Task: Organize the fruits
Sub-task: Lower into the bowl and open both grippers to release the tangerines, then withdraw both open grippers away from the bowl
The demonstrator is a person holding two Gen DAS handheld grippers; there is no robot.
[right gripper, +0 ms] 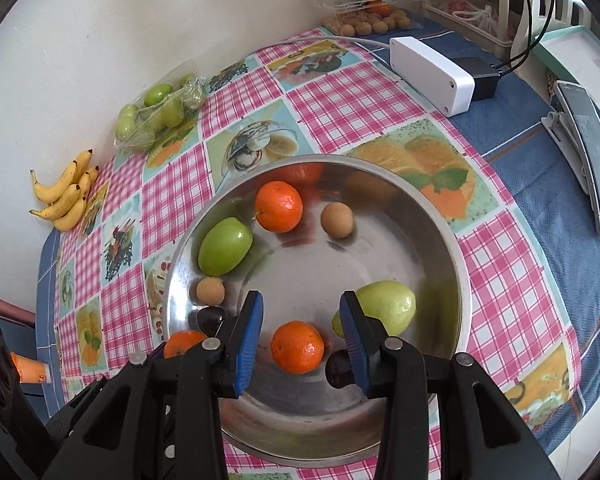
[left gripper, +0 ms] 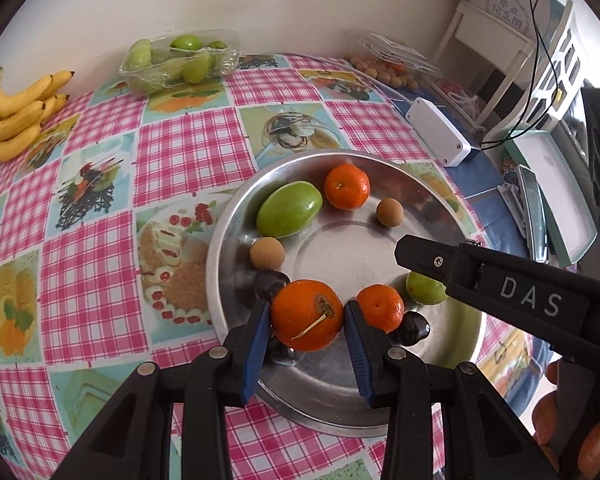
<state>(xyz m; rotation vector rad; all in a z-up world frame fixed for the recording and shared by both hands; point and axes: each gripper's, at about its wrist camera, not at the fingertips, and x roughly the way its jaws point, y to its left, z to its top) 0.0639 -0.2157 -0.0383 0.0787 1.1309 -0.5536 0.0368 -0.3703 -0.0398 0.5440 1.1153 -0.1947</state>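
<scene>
Here, on my left wrist camera, the left gripper has its blue pads clamped on a stemmed orange above the metal bowl's near edge. On my right wrist camera, the right gripper hangs unclenched over the bowl, a smaller orange lying loose between its pads.

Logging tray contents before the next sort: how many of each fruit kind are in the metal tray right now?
In the metal tray:
Oranges: 3
Green fruits: 2
Small tan round fruits: 2
Dark fruits: 2
Total: 9

One of the oranges sits between the left gripper pads.
</scene>
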